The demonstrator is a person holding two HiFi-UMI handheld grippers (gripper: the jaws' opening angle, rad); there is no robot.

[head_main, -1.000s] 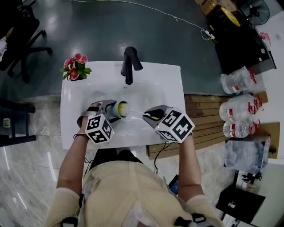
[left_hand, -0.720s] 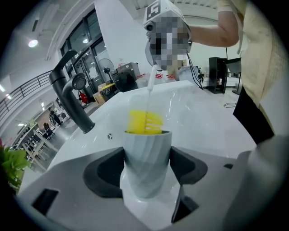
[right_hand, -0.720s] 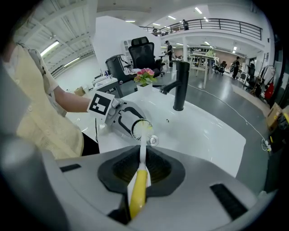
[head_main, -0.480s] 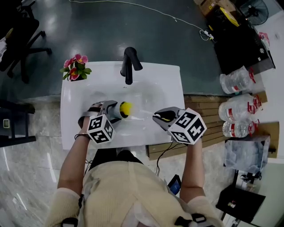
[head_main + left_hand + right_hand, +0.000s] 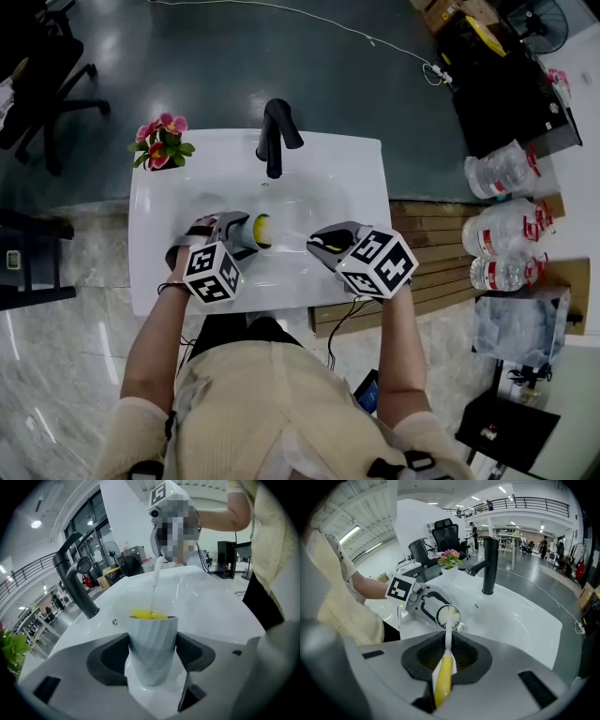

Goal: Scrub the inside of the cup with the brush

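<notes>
A pale ribbed cup (image 5: 246, 232) lies on its side over the white sink (image 5: 347, 178), mouth toward the right, with my left gripper (image 5: 242, 236) shut on it. In the left gripper view the cup (image 5: 152, 648) sits between both jaws, and yellow bristles (image 5: 149, 615) fill its mouth. My right gripper (image 5: 321, 247) is shut on the brush's yellow handle (image 5: 443, 677). The brush's thin white stem (image 5: 448, 637) runs straight to the round brush head (image 5: 448, 616), which sits in the cup's mouth. The cup's inside is hidden behind the bristles.
A black faucet (image 5: 274, 136) stands at the back of the sink, and a pot of pink flowers (image 5: 159, 142) sits on its left corner. The drain (image 5: 461, 628) lies just below the cup. Water bottles (image 5: 506, 234) lie on the floor at the right.
My right gripper pulled back to the right half a second ago, drawing the brush head to the cup's mouth. It has now moved left again, and the head is back in the cup.
</notes>
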